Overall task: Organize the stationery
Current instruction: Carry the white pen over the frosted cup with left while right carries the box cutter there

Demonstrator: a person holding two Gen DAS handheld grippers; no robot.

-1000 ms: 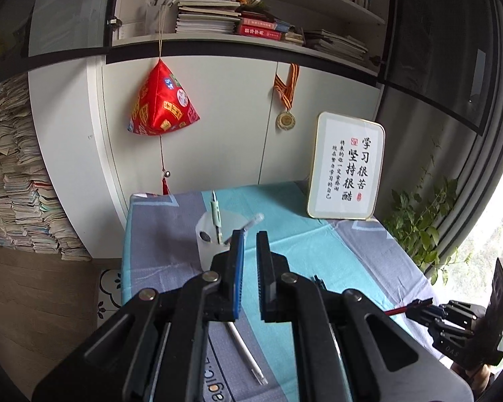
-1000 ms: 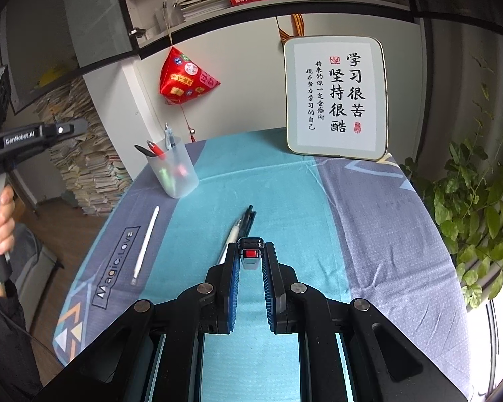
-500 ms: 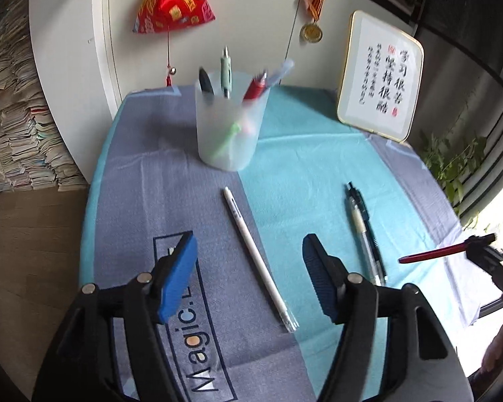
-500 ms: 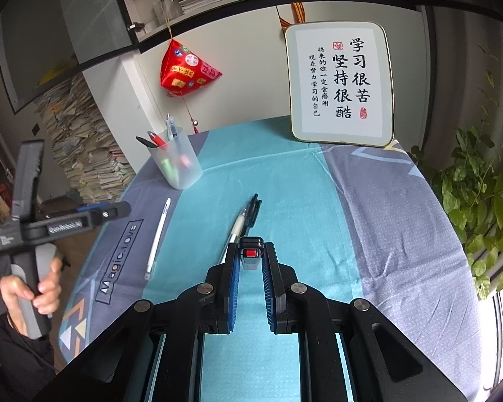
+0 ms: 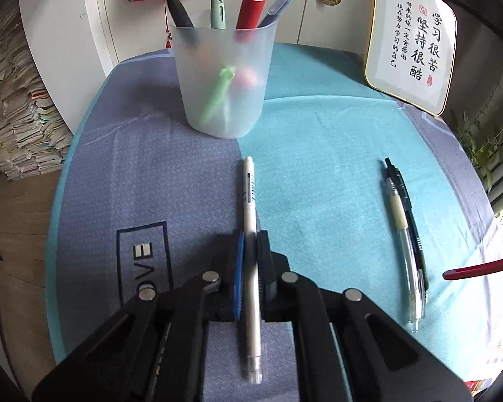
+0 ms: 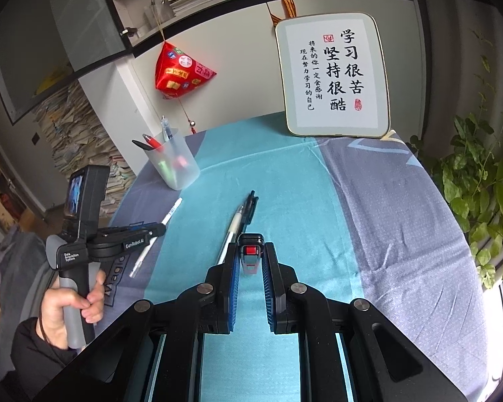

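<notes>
A round worktop [image 5: 318, 140] covered in a blue and grey cloth carries a frosted plastic pen cup [image 5: 222, 78] near its far edge. The cup already holds several pens, so part of the tidying looks done. Three pens lie loose on the cloth. A white pen [image 5: 251, 234] lies in front of the cup, pointing toward it, and the left gripper [image 5: 250, 261] has its jaws closed narrowly on the pen's middle, while the pen appears to rest on the cloth, not yet lifted. Well to its right, a clear pen [image 5: 402, 238] and a black pen [image 5: 407, 214] lie side by side, touching, untouched by either tool. The right gripper [image 6: 250, 261] hovers just short of that pair, jaws narrow around a red pen [image 6: 250, 256]. By this view, roughly half the job remains.
</notes>
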